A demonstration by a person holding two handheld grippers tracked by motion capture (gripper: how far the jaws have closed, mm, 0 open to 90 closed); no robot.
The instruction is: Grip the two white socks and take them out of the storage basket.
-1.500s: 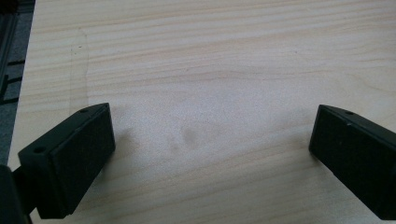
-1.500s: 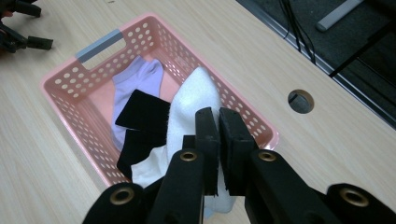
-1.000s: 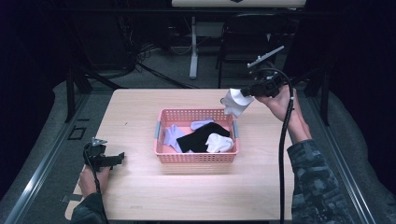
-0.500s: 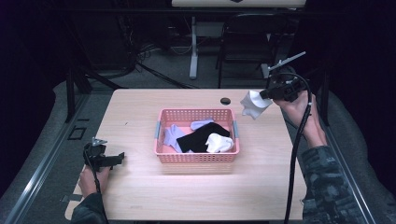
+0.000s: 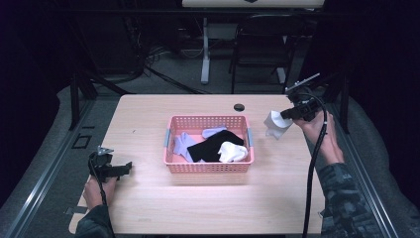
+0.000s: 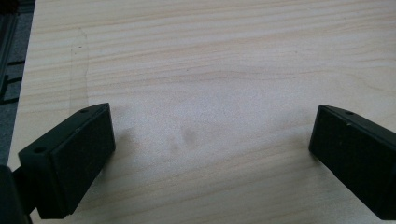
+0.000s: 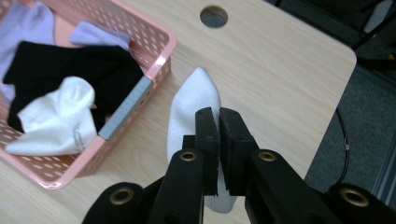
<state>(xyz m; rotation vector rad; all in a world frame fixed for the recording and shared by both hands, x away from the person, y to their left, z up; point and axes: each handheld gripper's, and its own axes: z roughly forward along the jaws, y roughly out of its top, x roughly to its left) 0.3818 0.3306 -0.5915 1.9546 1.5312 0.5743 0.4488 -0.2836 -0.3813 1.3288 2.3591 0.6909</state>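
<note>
The pale wooden table (image 5: pixel 208 208) has broad bare stretches along its near edge and on its right side, between the pink perforated plastic basket (image 5: pixel 208 167) at its middle and the right edge. A small round cable hole (image 5: pixel 239 107) sits near the far edge, just beyond the basket's right corner. The basket holds a black sock (image 5: pixel 210 146), lilac socks (image 5: pixel 182 145) and a white sock (image 5: pixel 233 151). The right gripper (image 5: pixel 285 115) hangs above the open strip to the right of the basket, its jaws clamped together on a white cotton sock (image 7: pixel 194 109) that dangles from them over the wood, close to the basket's right end but outside it. The right hand (image 5: pixel 314 126) is raised, its forearm coming in from the lower right. The left gripper (image 5: pixel 119 169) lies low at the table's near left corner, well apart from the basket, its jaws spread wide over bare wood with nothing between them, held by the left hand (image 5: pixel 96 191).
</note>
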